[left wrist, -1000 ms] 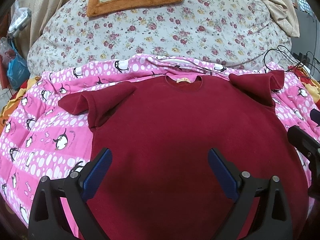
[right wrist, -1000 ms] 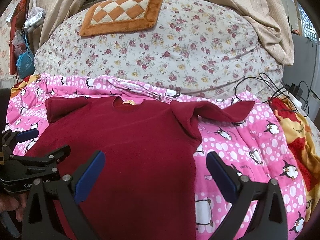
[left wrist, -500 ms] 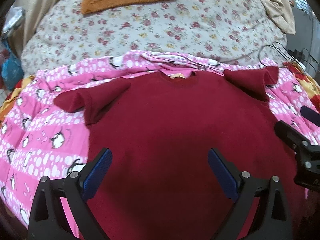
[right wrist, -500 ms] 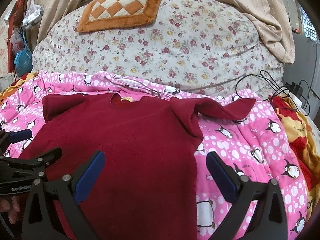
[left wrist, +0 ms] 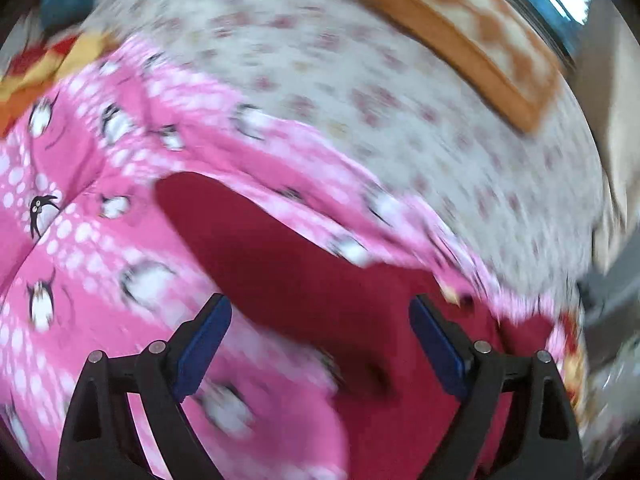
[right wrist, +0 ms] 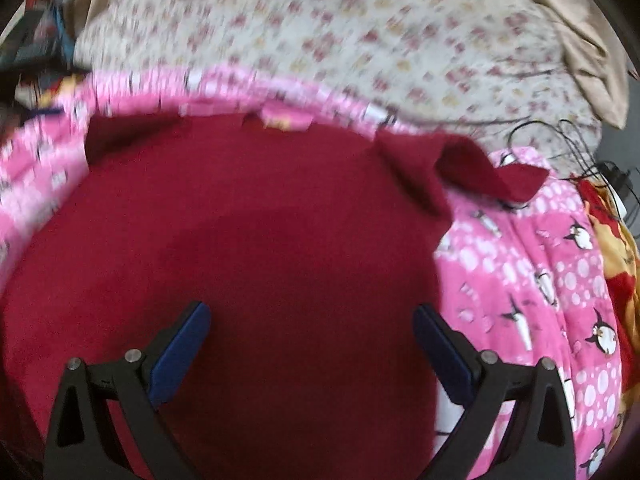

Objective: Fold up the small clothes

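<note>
Left gripper (left wrist: 320, 344): jaws spread but closing, nothing pinched; the shirt's (left wrist: 288, 276) sleeve (left wrist: 208, 208) lies just ahead between them (likely the first fold point). Right gripper (right wrist: 312, 348): jaws spread, empty, over the shirt body, 1 sleeve ahead-right. The shirt lies flat on the blanket (right wrist: 520, 280), ready for folding.

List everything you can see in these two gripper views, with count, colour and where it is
T-shirt: one, dark red, spread flat on the pink blanket, right sleeve rumpled.
Blanket: one, pink with penguins, under the shirt.
Quilt: one, white floral, heaped behind.
Cushion: one, orange and cream checks, on the quilt.
Cables: black, far right, count unclear.
Red-yellow cloth: one, right edge.
Left gripper: black, blue pads, jaws closing, above the left sleeve, nothing held.
Right gripper: open over the shirt.
</note>
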Demonstrator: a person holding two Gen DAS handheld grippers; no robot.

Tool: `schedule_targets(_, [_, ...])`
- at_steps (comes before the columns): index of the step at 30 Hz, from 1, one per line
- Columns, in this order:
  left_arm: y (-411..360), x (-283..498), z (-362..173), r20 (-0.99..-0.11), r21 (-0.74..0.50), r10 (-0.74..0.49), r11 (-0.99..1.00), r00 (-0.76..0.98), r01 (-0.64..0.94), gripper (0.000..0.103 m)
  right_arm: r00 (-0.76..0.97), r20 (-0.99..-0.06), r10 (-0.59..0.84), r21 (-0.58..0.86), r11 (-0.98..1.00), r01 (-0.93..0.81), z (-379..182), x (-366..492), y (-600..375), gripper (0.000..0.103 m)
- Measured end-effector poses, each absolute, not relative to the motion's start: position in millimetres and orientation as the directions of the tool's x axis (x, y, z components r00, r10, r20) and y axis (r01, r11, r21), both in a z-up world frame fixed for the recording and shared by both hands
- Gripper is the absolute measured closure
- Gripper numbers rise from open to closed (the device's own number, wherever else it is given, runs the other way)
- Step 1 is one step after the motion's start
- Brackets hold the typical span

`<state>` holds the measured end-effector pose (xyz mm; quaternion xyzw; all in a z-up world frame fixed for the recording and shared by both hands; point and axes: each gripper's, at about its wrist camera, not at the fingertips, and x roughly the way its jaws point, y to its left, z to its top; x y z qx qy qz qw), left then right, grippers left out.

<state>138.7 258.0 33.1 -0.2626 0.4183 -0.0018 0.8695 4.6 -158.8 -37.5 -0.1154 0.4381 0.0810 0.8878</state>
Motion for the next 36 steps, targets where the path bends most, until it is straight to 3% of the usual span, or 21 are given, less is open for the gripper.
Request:
schedule_targets(3, [320, 164, 0, -0.753, -0.522, -0.237, 0.784, 0.614, -0.337, 0.032, 0.625, -0.78, 0.034, -0.158, 0.955, -0.25, -41, 5, -154, 0.0])
schedule_targets(8, [371, 192, -46, -0.67, -0.697, -0.35, 0.6, 0.655, -0.392, 0.032, 0.638, -0.769, 0.032, -0.159, 0.958, -0.24, -48, 8, -151, 0.0])
schedule_targets(16, [369, 224, -75, -0.632, -0.728, -0.36, 0.578, 0.687, -0.368, 0.032, 0.629, -0.776, 0.057, -0.126, 0.962, -0.243, -50, 16, -151, 0.0])
schedule_targets(17, [370, 225, -75, -0.634, -0.723, -0.347, 0.583, 0.691, -0.371, 0.036, 0.629, -0.775, 0.057, -0.126, 0.962, -0.243, -50, 16, -150, 0.0])
schedule_targets(19, [371, 228, -76, -0.675, -0.677, -0.287, 0.608, 0.68, -0.415, 0.06, 0.63, -0.775, 0.058, -0.125, 0.962, -0.243, -50, 16, -149, 0.0])
schedule_targets(20, [371, 228, -77, -0.711, -0.641, -0.254, 0.619, 0.656, -0.454, 0.087, 0.63, -0.775, 0.059, -0.125, 0.962, -0.243, -50, 16, -149, 0.0])
schedule_targets(21, [371, 230, -78, -0.753, -0.59, -0.22, 0.643, 0.621, -0.488, 0.103, 0.629, -0.775, 0.06, -0.124, 0.962, -0.243, -50, 16, -149, 0.0])
schedule_targets(22, [370, 231, -76, -0.794, -0.528, -0.175, 0.674, 0.583, -0.517, 0.103, 0.629, -0.775, 0.059, -0.125, 0.962, -0.243, -50, 17, -148, 0.0])
schedule_targets(25, [365, 220, -43, -0.807, -0.429, -0.039, 0.725, 0.589, -0.539, 0.103, 0.627, -0.776, 0.064, -0.117, 0.963, -0.244, -50, 17, -149, 0.0])
schedule_targets(30, [393, 169, 48, -0.703, -0.366, 0.202, 0.718, 0.682, -0.591, 0.103, 0.632, -0.772, 0.06, -0.121, 0.963, -0.241, -50, 17, -150, 0.0])
schedule_targets(33, [425, 138, 84, -0.666, -0.36, 0.284, 0.687, 0.689, -0.631, 0.103, 0.637, -0.769, 0.054, -0.13, 0.962, -0.238, -50, 16, -149, 0.0])
schedule_targets(36, [427, 119, 104, -0.643, -0.364, 0.265, 0.72, 0.718, -0.591, 0.103, 0.635, -0.77, 0.055, -0.128, 0.963, -0.238, -50, 16, -149, 0.0])
